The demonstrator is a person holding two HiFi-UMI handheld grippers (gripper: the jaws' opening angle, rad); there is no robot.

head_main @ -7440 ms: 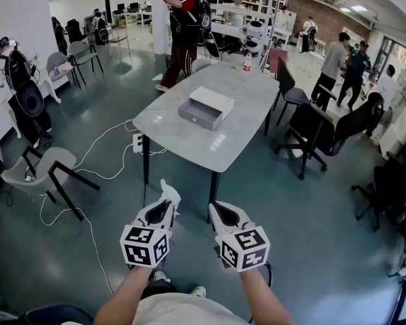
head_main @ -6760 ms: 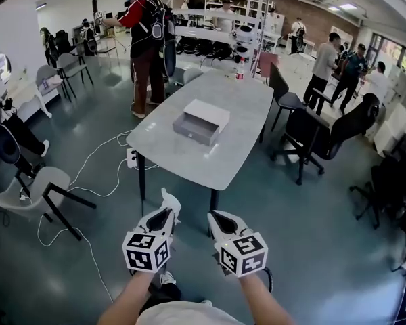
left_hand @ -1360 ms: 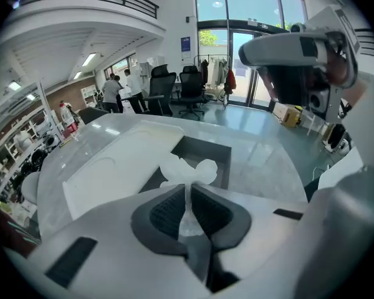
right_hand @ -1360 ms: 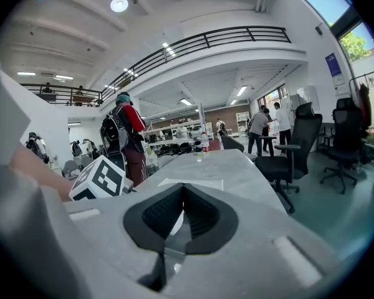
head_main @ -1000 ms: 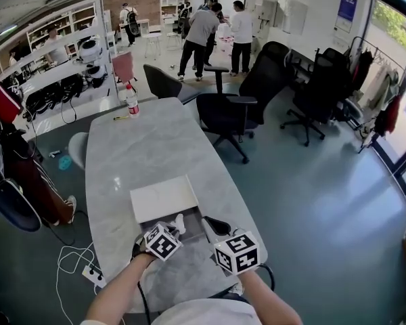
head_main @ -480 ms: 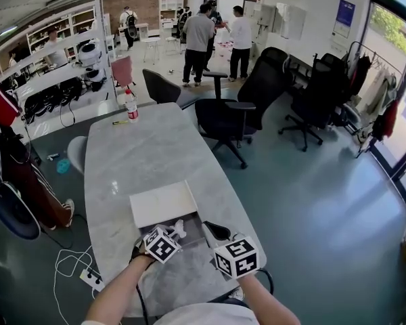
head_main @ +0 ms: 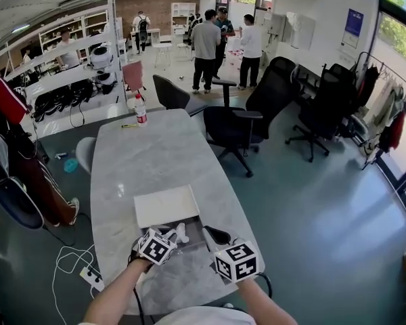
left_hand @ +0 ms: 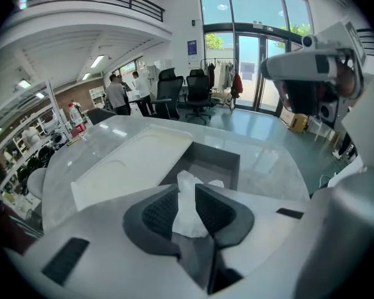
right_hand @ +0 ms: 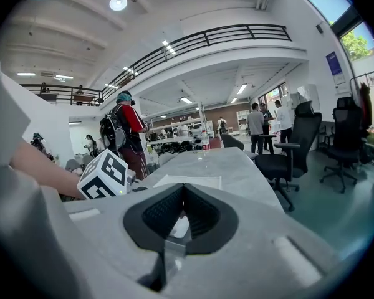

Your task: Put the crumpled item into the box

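Crumpled item (left_hand: 188,209) in claw (left_hand: 186,189), box (left_hand: 219,166) beyond

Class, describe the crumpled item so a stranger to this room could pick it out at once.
On the long grey table, at its near end, sits an open grey box with a flat white lid alongside. At that box, the left gripper pinches the crumpled white paper, the only wrinkled thing there.
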